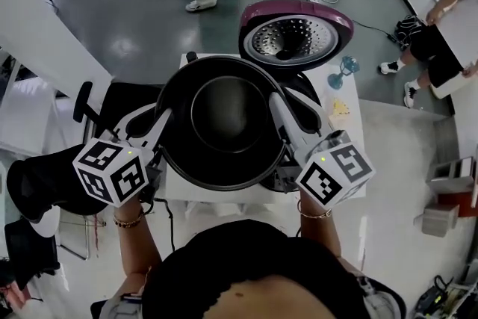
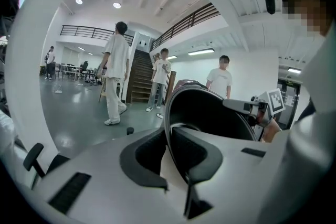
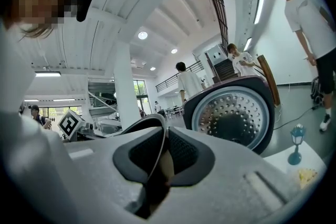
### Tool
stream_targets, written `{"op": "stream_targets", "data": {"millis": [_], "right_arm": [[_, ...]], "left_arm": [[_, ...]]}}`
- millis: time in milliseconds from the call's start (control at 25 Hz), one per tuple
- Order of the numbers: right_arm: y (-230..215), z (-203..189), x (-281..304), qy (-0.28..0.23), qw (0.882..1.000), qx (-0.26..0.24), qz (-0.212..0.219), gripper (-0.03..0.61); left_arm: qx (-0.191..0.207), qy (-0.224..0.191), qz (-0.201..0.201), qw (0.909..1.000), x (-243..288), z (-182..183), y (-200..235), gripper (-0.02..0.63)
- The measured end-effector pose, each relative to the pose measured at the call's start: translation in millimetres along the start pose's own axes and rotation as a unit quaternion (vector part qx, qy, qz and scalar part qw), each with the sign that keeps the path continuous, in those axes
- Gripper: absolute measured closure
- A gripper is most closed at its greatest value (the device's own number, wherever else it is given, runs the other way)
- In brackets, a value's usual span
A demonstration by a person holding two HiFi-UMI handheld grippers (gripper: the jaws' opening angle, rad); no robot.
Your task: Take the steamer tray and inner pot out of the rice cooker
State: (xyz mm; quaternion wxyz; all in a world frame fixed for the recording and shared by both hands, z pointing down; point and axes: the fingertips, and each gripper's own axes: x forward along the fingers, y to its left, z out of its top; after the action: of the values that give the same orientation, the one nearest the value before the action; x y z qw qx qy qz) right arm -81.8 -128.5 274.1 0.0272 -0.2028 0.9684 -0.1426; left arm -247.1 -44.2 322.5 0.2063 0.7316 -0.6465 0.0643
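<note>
The black inner pot [image 1: 224, 116] is held up in the air over the middle of the tabletop [image 1: 351, 132]. It is just in front of the open rice cooker lid [image 1: 295, 37]. The left gripper [image 1: 166, 116] is squeezed tight on the pot's left rim. The right gripper [image 1: 275, 102] is squeezed tight on its right rim. A small blue glass [image 1: 343, 71] and a yellow thing [image 1: 340, 112] sit near the tabletop's right edge.

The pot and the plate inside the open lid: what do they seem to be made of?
The pot: probably coated metal; dark, dull sheen, thin rim.
The lid plate: likely bare steel or aluminium; bright, shiny, punched with holes.
</note>
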Motion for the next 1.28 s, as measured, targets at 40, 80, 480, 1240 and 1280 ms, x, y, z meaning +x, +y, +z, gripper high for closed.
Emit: {"op": "stream_targets", "data": {"millis": [40,80,480,1240,1280], "right_arm": [[9.0,-2.0,4.0,0.002,1.0,-0.003,-0.003,0.541],[17.7,-4.4,8.1,0.004,1.0,-0.007,-0.008,0.543],[74.7,-72.5,49.2,0.046,0.996,0.038,-0.059,0.545],[61.5,-249.1,24.0,0.114,0.94,0.184,-0.264,0.548],[59.3,-253.1,20.8,0.115,0.937,0.187,-0.273,0.548]], "left_arm": [[-0.001,0.0,-0.004,1.0,-7.0,-0.2,6.9,0.575],[-0.001,0.002,-0.007,1.0,-13.7,-0.8,13.8,0.575],[-0.014,0.065,-0.021,0.9975,-55.5,-44.6,88.2,0.575],[0.03,0.245,-0.13,0.9604,15.5,-176.9,136.5,0.588],[0.03,0.249,-0.137,0.9581,19.6,-181.0,134.7,0.588]]}}
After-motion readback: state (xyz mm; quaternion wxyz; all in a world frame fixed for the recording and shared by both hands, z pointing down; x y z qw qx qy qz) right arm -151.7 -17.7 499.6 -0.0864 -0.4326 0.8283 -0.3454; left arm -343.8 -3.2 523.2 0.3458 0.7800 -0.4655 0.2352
